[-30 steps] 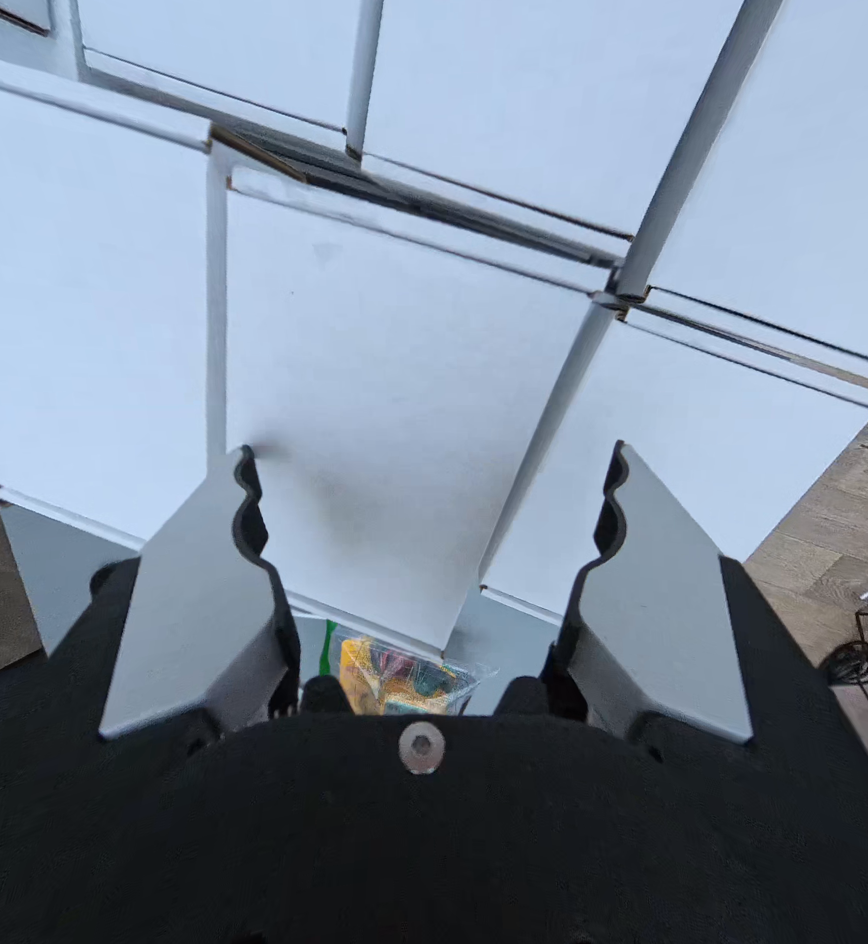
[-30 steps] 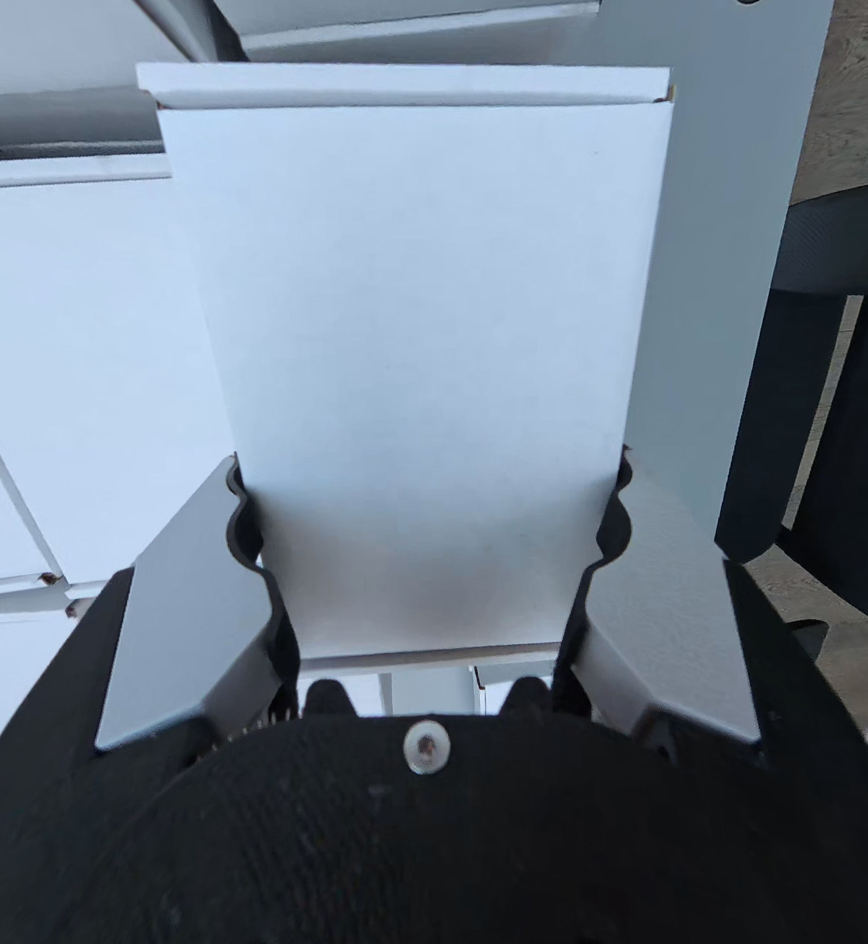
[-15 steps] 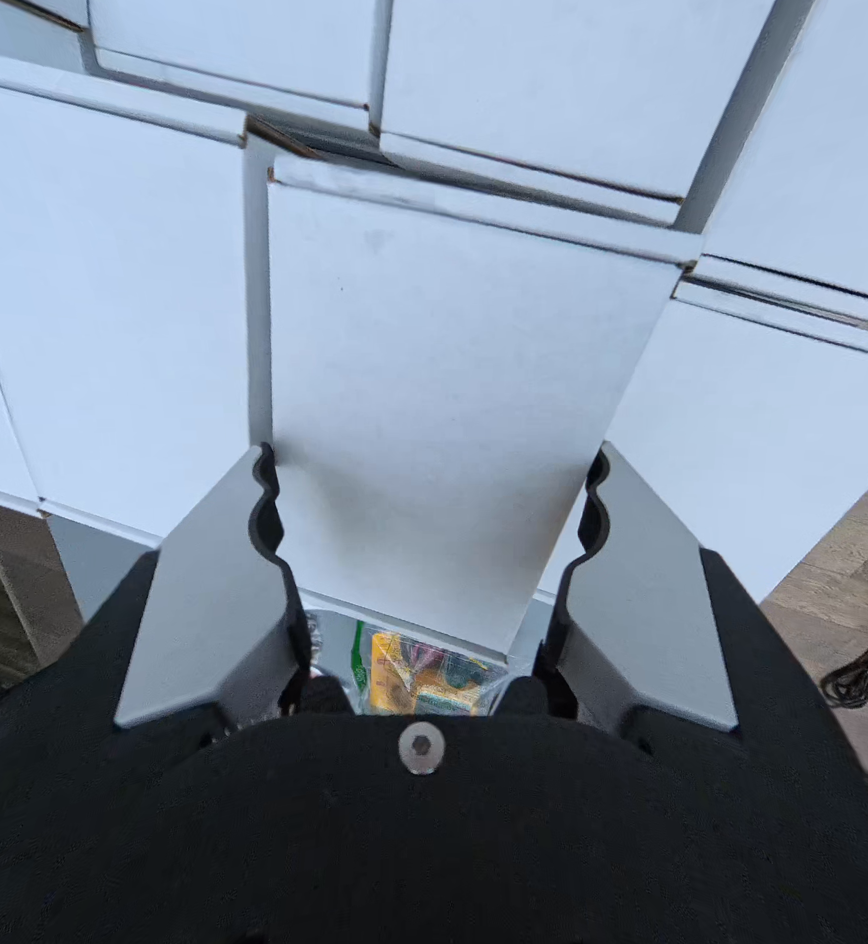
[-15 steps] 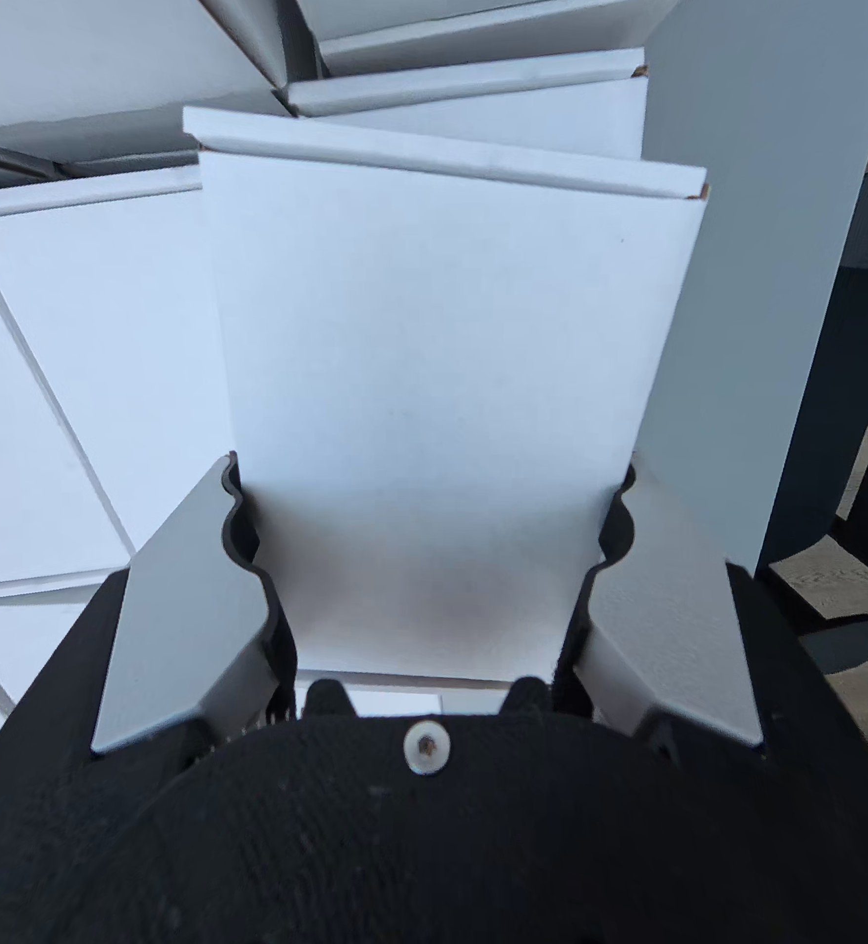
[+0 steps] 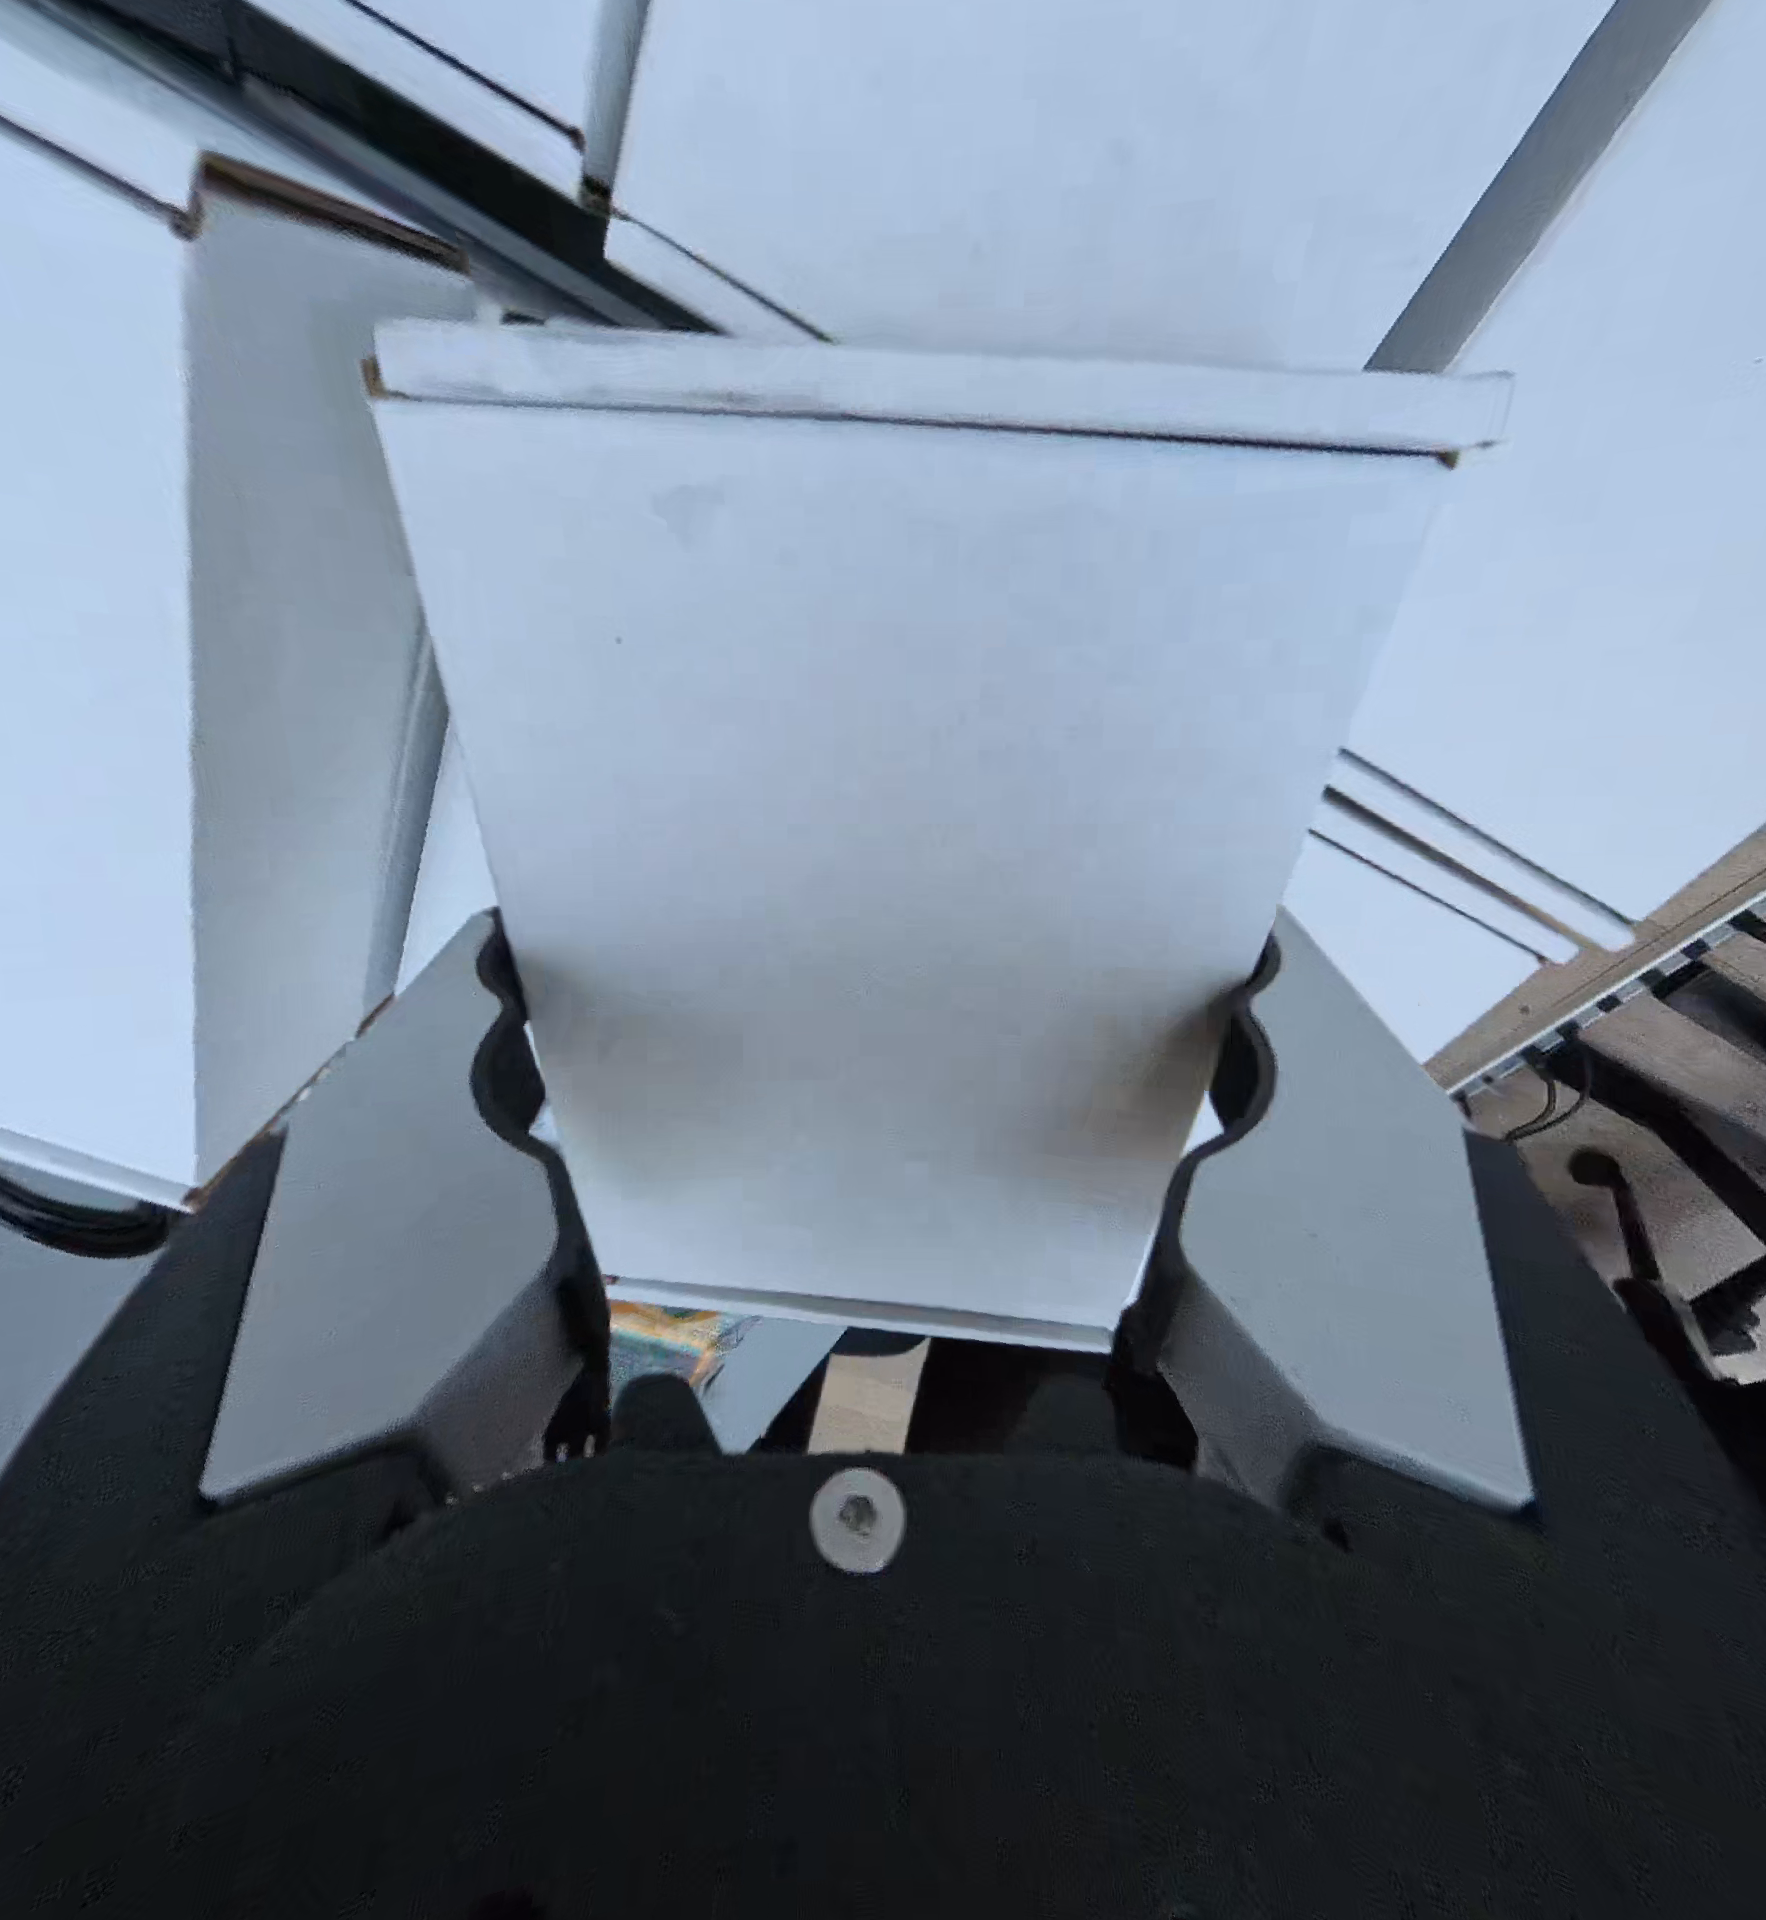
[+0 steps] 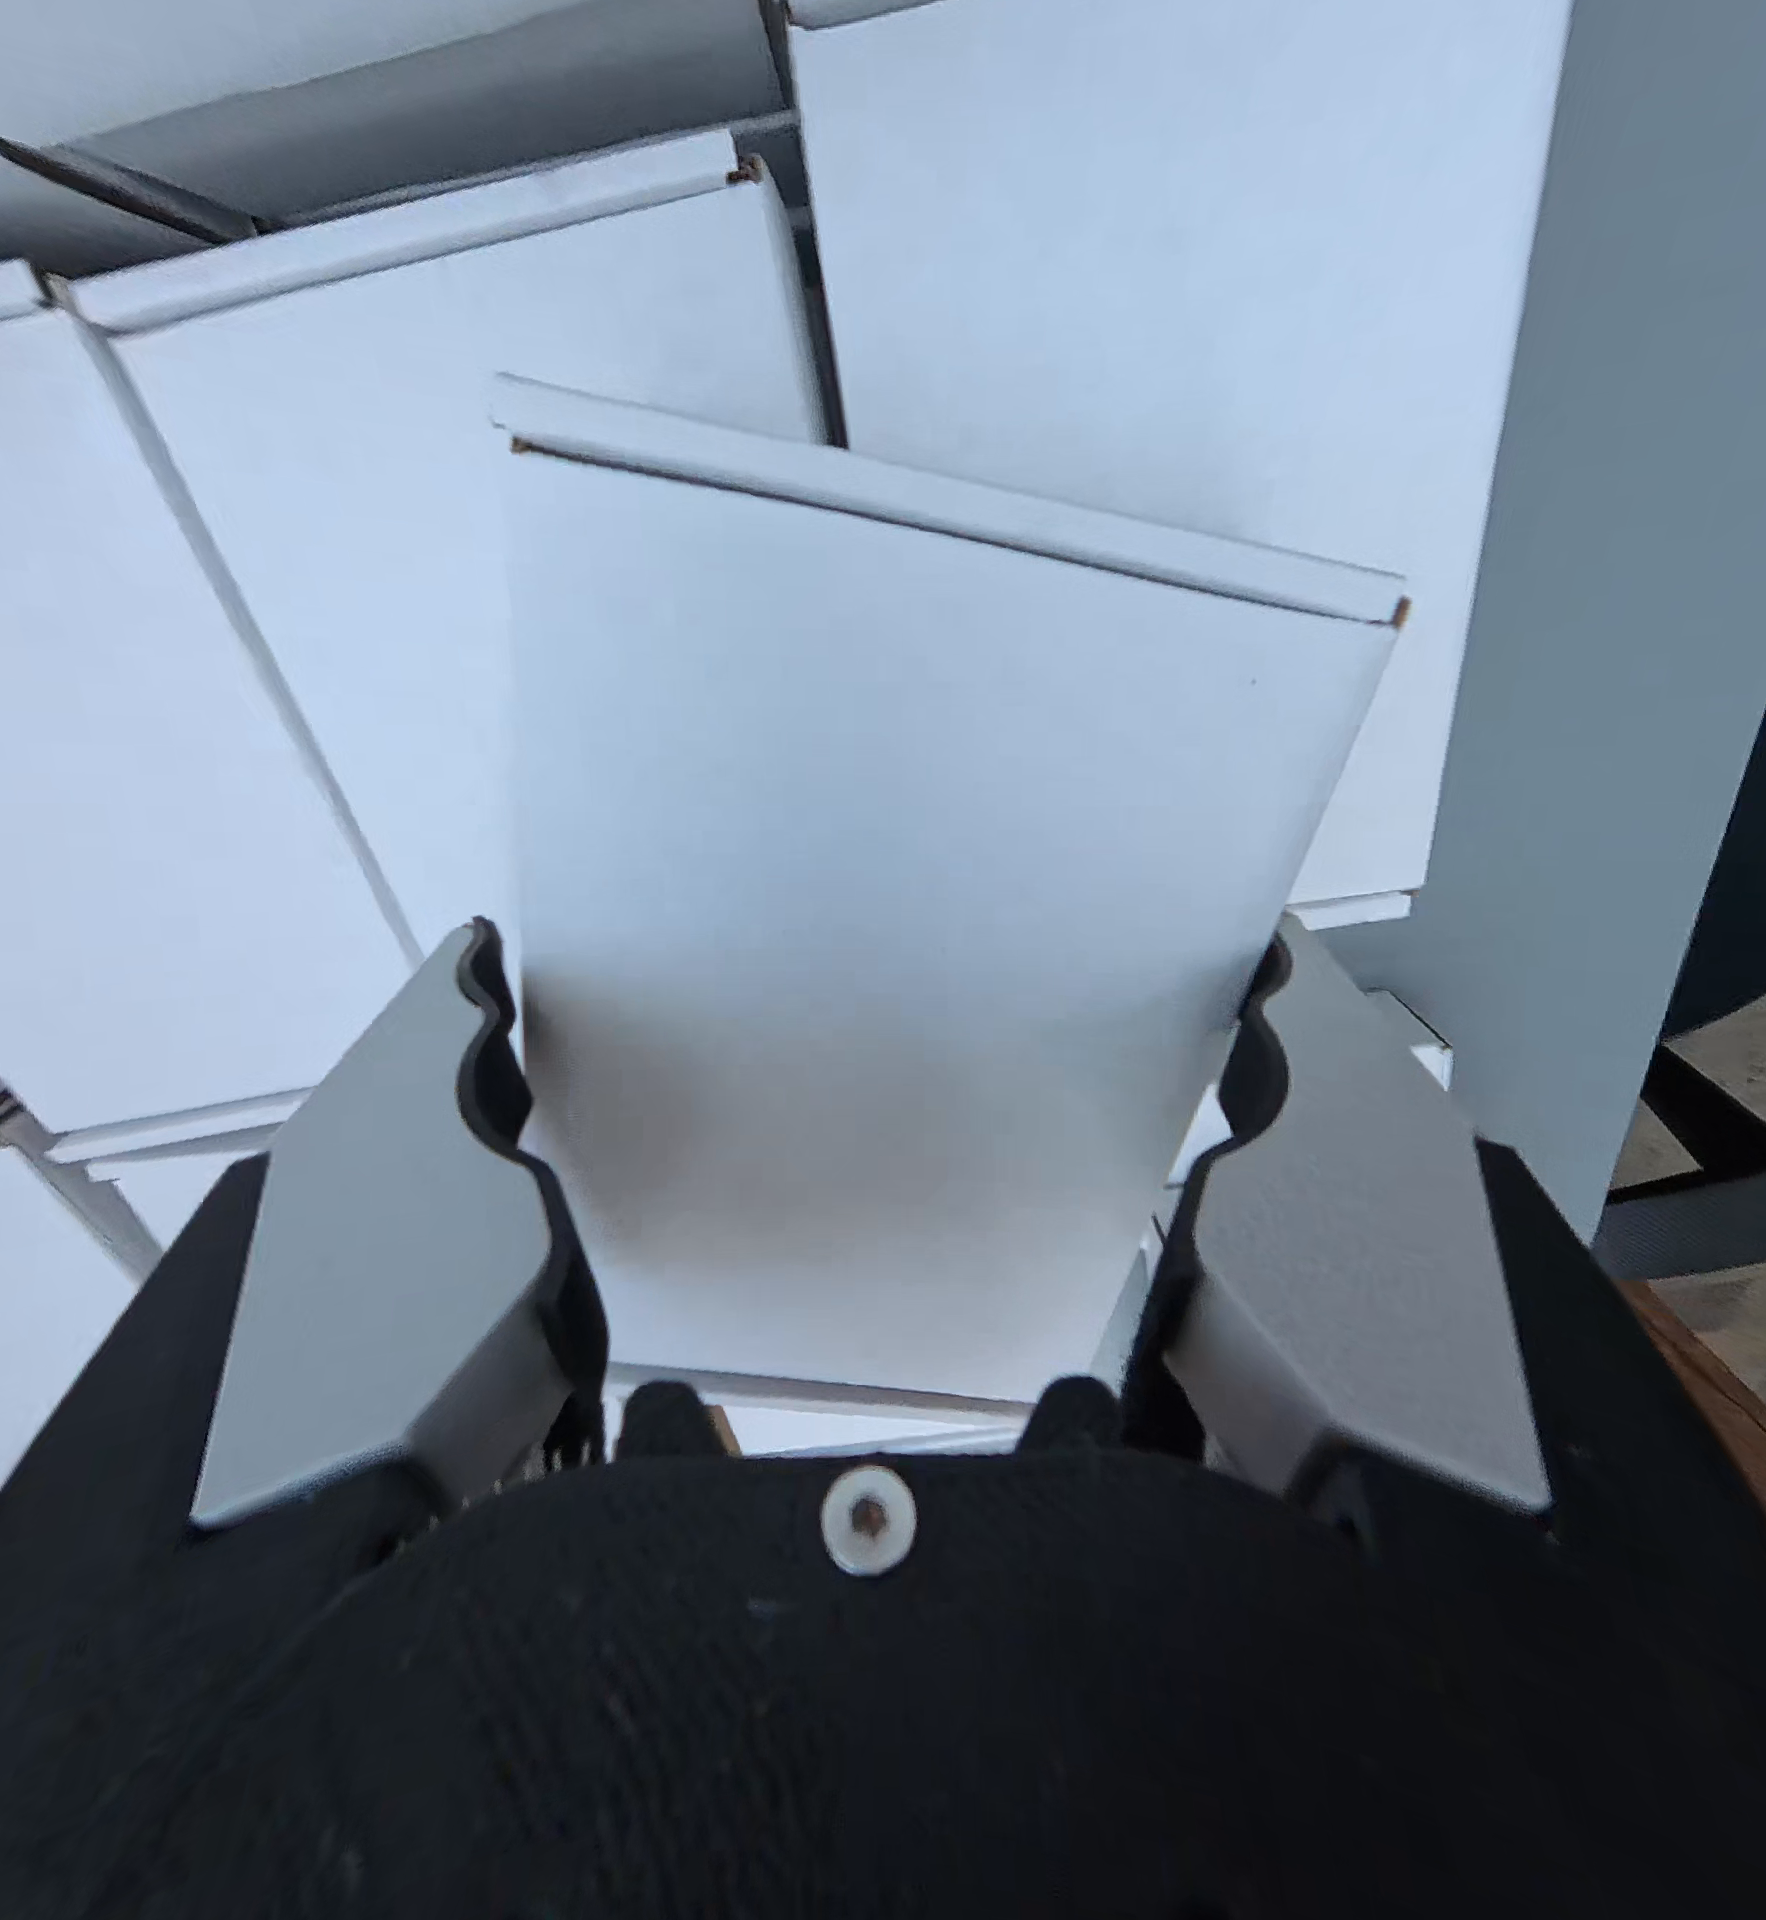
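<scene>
In the left wrist view my left gripper [image 5: 879,935] is shut on a flat white cardboard box [image 5: 889,779], its fingers pressing on the box's two long sides. The box is lifted clear of the pile of white boxes [image 5: 48,623] behind it. In the right wrist view my right gripper [image 6: 877,940] is shut on another flat white cardboard box [image 6: 910,831] in the same way and holds it above more white boxes [image 6: 183,727]. Neither view shows the other gripper.
White boxes fill most of both views. A colourful plastic packet [image 5: 666,1340] shows under the left box. A metal rail and cables lie on a wooden floor [image 5: 1637,1039] at the right. A tall grey panel [image 6: 1668,520] stands right of the right box.
My left gripper closed on the white box and lifted it off the pile. My right gripper kept its box and pulled it back and up, tilting it slightly.
</scene>
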The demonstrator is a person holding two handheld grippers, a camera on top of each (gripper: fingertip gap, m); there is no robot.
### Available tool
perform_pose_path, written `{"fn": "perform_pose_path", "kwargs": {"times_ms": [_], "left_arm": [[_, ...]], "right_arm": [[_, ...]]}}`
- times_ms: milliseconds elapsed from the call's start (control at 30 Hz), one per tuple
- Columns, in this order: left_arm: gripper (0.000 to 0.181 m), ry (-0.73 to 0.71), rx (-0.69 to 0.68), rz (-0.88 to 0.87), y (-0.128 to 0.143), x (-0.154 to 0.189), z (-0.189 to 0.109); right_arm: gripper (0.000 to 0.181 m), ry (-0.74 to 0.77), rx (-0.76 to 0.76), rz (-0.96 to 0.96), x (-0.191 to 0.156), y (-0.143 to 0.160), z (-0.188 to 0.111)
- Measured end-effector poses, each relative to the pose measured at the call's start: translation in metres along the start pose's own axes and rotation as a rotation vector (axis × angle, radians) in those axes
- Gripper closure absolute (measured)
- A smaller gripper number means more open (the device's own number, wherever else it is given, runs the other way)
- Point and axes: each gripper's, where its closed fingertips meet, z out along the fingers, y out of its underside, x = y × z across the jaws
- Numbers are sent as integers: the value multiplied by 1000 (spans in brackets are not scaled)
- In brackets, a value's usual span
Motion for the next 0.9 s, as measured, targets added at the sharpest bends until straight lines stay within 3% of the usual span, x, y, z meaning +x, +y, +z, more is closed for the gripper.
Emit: {"fn": "perform_pose_path", "kwargs": {"times_ms": [200, 367, 467, 567, 633, 733, 800, 900], "left_arm": [[44, 46, 27, -124, -6, 5, 6], [46, 87, 55, -326, 0, 11, -6], [47, 134, 176, -482, -12, 14, -32], [47, 228, 317, -633, -43, 19, -68], [47, 261, 387, -682, -80, 19, -91], [48, 259, 458, -688, -167, 8, -113], [48, 284, 499, -698, -248, -1, -119], [48, 348, 555, -755, -381, -20, -113]], "right_arm": [[49, 35, 20, 6, -6, 7, -7], [49, 110, 151, 44, 5, 38, -50], [49, 101, 257, 207, 37, 99, -86], [49, 75, 303, 515, 97, 210, -104], [49, 29, 323, 744, 132, 292, -103], [50, -11, 352, 987, 171, 393, -92], [50, -27, 358, 1064, 190, 434, -78], [50, -100, 356, 1136, 211, 467, -51]]}}
